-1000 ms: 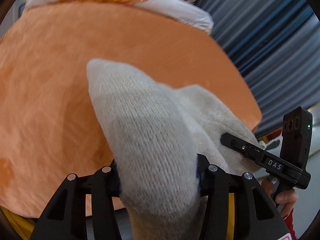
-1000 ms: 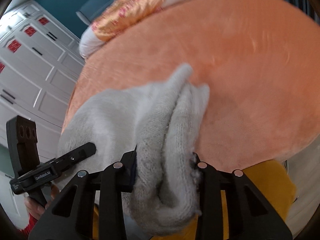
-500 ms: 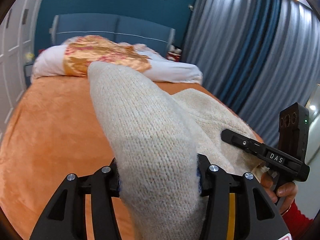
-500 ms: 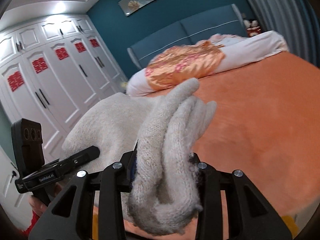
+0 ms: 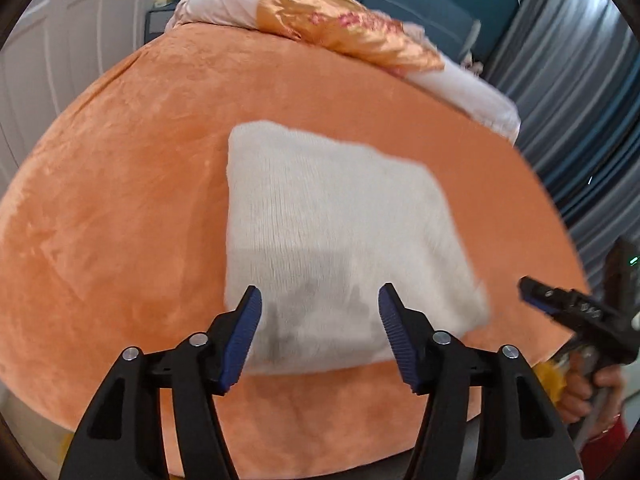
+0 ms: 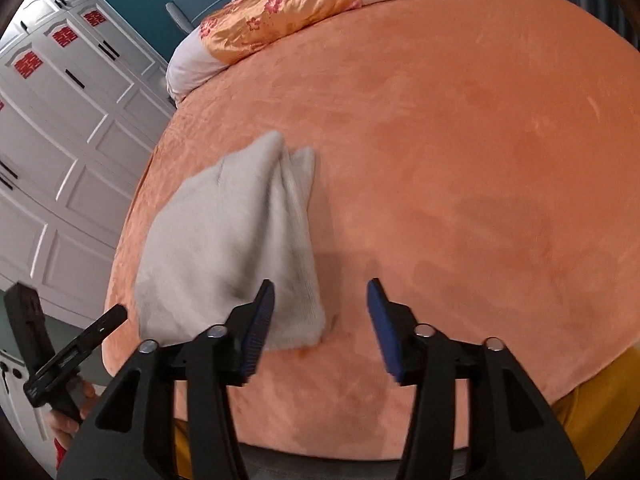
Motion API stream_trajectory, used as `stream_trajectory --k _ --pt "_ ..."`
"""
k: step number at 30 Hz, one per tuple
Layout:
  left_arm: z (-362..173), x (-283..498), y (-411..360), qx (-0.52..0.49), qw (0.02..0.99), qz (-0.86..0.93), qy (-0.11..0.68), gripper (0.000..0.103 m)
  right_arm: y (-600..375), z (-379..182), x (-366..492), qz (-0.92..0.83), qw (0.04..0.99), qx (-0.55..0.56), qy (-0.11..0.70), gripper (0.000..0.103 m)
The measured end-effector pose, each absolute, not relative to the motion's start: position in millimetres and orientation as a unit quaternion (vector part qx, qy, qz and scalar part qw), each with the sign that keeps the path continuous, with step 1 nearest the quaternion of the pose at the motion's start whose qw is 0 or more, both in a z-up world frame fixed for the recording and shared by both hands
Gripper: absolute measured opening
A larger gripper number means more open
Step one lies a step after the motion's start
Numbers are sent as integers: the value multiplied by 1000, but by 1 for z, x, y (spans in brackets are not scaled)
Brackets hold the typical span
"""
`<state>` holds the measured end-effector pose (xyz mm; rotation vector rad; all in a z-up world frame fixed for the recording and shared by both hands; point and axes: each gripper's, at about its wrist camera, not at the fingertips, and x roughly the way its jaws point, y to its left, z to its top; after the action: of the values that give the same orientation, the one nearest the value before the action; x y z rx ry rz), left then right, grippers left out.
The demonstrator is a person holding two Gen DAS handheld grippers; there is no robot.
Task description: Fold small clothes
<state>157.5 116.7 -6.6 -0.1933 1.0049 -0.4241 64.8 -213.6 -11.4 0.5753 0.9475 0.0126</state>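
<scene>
released sweater (image 5: pixel 332 240) now flat, pillow (image 5: pixel 352 36) behind.

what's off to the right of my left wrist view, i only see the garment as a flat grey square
Observer: From the right wrist view the folded grey knit garment has layered edges showing along its right side, so it is doubled over.
Operator: is the right gripper on it
Observer: No. The right gripper has its jaws opening with only the orange blanket between them; the garment lies left of its left pad.
Operator: anything on the wall that side
Observer: White wardrobe doors with red paper decorations on the upper panels.
</scene>
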Motion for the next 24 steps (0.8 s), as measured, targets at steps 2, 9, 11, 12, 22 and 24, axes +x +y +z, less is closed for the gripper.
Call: stream_trajectory --k 2,9,11,12,22,24 --pt "-3 168 126 -113 848 -198 478 69 -210 -13 77 19 846 284 450 65" --pt "-54 208 135 -143 815 -176 534 73 -176 -68 137 35 809 257 527 78" --pt "-64 212 138 -159 810 -179 535 74 -166 -83 145 47 800 253 542 69" --pt "-66 214 137 -167 807 -186 534 72 -162 -87 148 60 796 257 544 51" --pt "-2 217 112 -143 855 -231 441 7 -173 17 137 77 886 208 407 27" --pt "-13 224 95 -106 855 -225 456 4 -185 -5 143 47 879 195 432 28"
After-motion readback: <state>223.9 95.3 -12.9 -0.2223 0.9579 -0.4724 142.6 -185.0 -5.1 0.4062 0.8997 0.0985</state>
